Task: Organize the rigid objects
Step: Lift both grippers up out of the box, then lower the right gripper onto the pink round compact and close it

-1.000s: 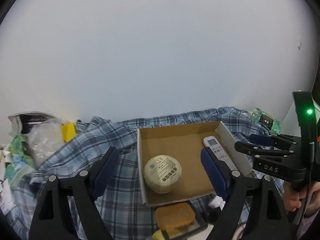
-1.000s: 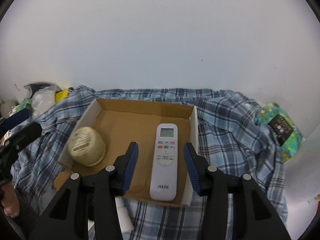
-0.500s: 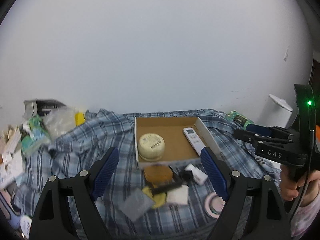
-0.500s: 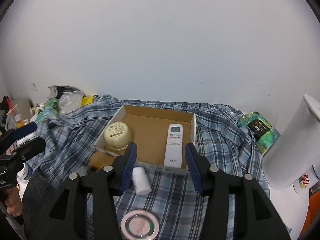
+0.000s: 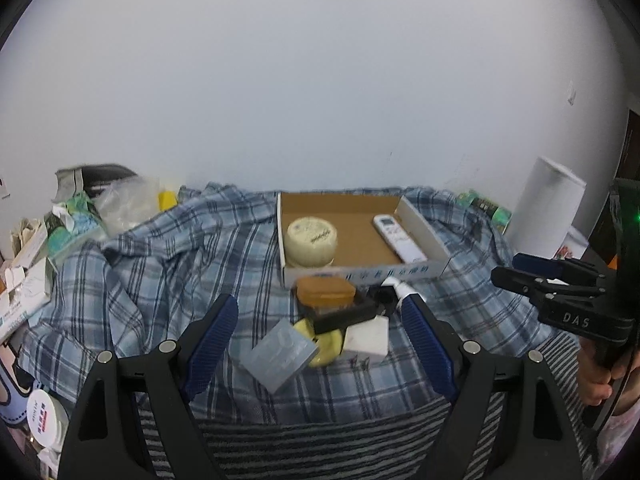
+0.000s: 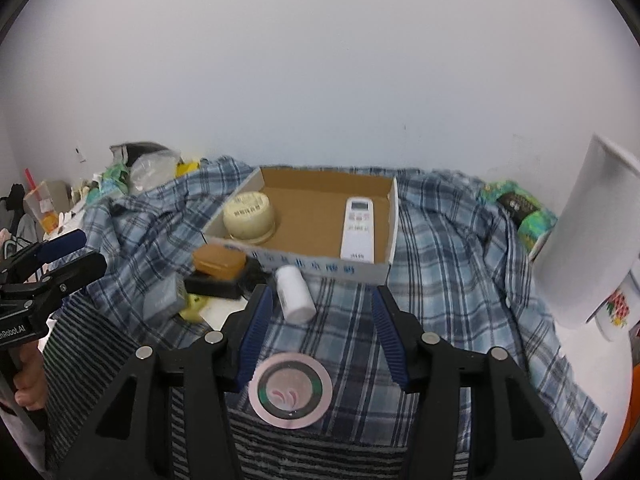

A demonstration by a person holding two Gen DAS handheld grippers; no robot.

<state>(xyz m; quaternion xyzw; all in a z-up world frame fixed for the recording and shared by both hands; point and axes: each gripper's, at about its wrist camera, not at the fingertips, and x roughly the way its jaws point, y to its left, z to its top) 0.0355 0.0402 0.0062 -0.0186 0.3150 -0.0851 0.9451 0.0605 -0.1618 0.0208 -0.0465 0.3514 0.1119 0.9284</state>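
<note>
Two hand-held grippers hovered over a cluttered surface draped in a blue plaid cloth [image 6: 440, 264]. The left hand-held gripper [image 5: 320, 320] had its blue-padded fingers [image 5: 212, 330] spread wide and empty, above a pile of small items: a grey box [image 5: 280, 354], a yellow object [image 5: 326, 346], a white block [image 5: 368, 336], and an orange case [image 5: 326, 292] resting on a black object [image 5: 344, 314].

The right hand-held gripper [image 6: 320, 324] was likewise spread apart and held nothing. At its 12 o'clock, just beyond the fingertips, a white pill bottle [image 6: 295, 294] lay on its side on the cloth, touching or nearly touching the front wall of a shallow cardboard box [image 6: 320, 264]. At the gripper's 6 o'clock, between the fingers' bases, lay a round pink-rimmed disc [image 6: 290, 390].

Inside the box, a round cream jar [image 6: 249, 216] stood in the near left corner, at about 11 o'clock from the right gripper, and a white remote control [image 6: 357, 228] lay lengthwise along the right wall, at roughly 1 o'clock, well apart from the jar.

A white paper roll [image 6: 588, 240] stood at 2 o'clock beside a green packet [image 6: 520, 208]. Plastic bags and cartons [image 5: 80, 216] crowded the far left, at 10 o'clock in the left view.
</note>
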